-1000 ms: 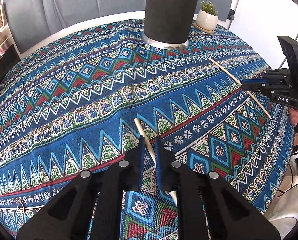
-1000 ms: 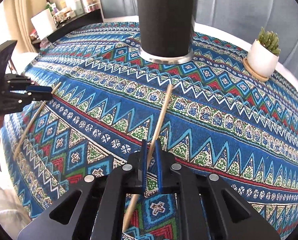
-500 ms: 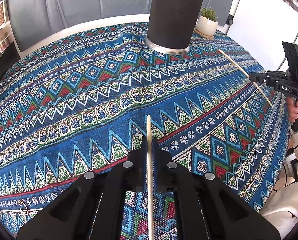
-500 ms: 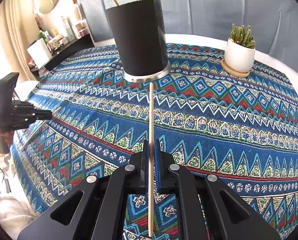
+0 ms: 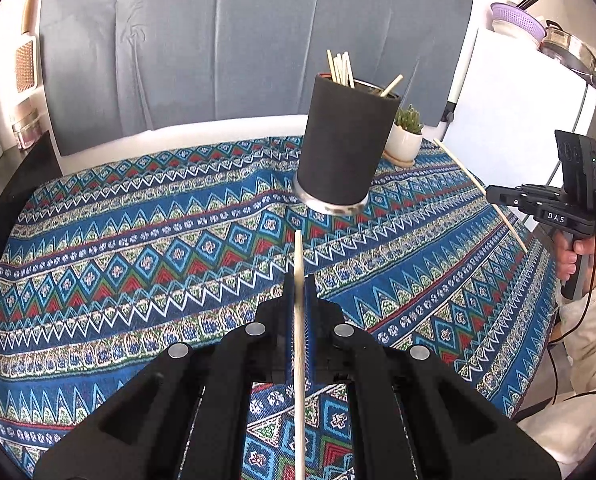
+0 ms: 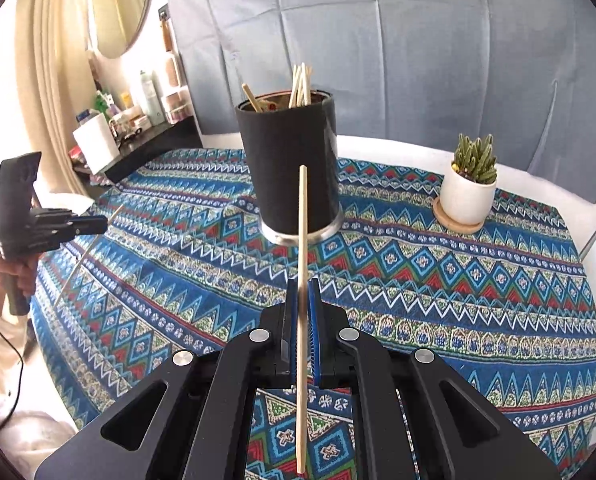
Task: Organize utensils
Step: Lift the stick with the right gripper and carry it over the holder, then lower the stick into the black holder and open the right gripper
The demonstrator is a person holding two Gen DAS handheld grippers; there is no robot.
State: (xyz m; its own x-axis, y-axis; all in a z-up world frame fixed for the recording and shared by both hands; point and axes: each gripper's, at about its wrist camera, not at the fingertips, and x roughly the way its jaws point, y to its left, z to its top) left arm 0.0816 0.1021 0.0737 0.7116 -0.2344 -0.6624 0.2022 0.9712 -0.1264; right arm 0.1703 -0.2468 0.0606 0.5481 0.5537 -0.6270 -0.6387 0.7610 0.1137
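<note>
A wooden chopstick (image 5: 298, 320) is being gripped between the closed fingers of the left gripper (image 5: 299, 280), its tip pointing toward the black holder (image 5: 344, 148). A second chopstick (image 6: 302, 280) is being clamped in the same manner by the right gripper (image 6: 303, 284), fingers shut tight on it. Both sticks are being held clear above the patterned cloth (image 6: 458, 280) covering the worktop. The holder is standing upright on the cloth (several chopsticks (image 6: 300, 86) are already being kept inside it). A potted succulent (image 6: 470, 184) is sitting on a wooden coaster just beside the holder. Each gripper is being viewed side-on from the other's camera.
</note>
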